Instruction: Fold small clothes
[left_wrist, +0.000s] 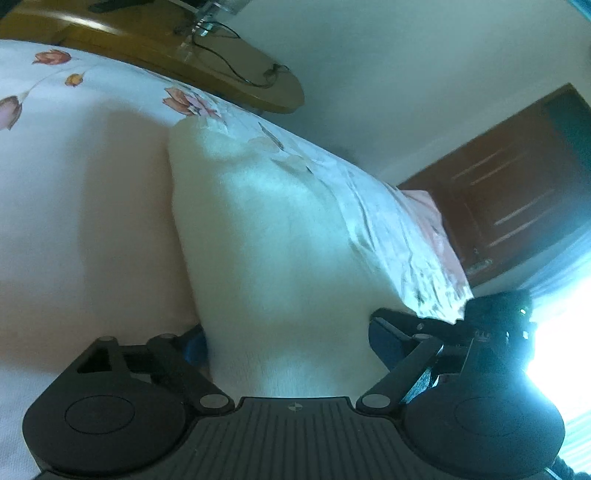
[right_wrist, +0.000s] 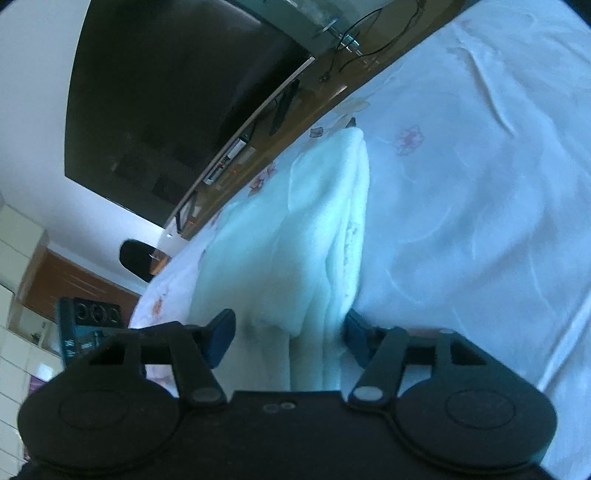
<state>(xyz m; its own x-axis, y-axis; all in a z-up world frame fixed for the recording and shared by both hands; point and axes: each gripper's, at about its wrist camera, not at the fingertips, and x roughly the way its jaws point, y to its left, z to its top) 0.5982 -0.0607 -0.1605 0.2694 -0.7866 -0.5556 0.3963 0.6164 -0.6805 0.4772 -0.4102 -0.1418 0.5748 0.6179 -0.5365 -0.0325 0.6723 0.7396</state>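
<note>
A white fluffy garment lies on the floral bedsheet and runs away from me in a long strip. In the left wrist view my left gripper stands wide, its blue pads on either side of the garment's near end, which fills the gap. In the right wrist view the same garment shows layered edges on its right side. My right gripper straddles its near end with the jaws about half apart. The right pad is against the cloth, while the left one stands slightly off it.
A wooden ledge with cables runs along the far side of the bed. A dark screen hangs above it. A brown door and a bright window are to the right. A black device sits beside the bed's edge.
</note>
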